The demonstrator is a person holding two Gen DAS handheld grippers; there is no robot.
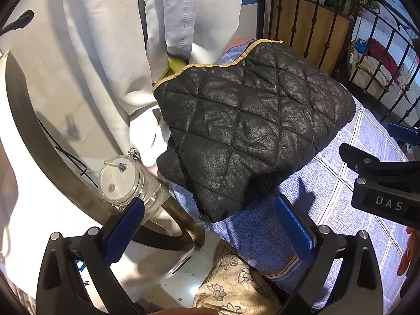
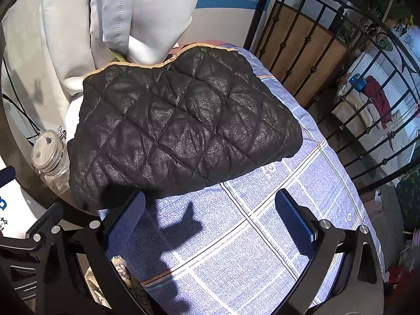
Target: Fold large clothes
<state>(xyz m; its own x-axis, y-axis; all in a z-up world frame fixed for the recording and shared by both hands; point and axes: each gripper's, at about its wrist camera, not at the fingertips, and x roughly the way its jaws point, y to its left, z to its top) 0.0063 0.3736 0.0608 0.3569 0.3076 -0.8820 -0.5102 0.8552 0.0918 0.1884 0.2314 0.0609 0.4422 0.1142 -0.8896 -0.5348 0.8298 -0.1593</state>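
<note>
black quilted leather, edged with a tan trim along its far side: that is the folded jacket we see lying as a thick bundle on the blue patterned bedsheet. from the left gripper the jacket sits at about 12 o'clock, its near corner just beyond the blue pads, not between them. the left jaws stand wide apart and hold nothing. from the right gripper the jacket lies at 11 o'clock, its near edge just past the left pad; these jaws too are spread wide, empty, over bare bedsheet.

at 10 o'clock of the left gripper we see a clear glass jar with a clip lid, just beside the jacket's near-left corner. pale hanging garments crowd in behind the jacket at 11 o'clock, touching its tan edge. a black iron bed frame curves round from 1 to 3 o'clock. a floral cloth lies under the bedsheet's near edge. in the left view the right gripper's black body shows at 3 o'clock.
</note>
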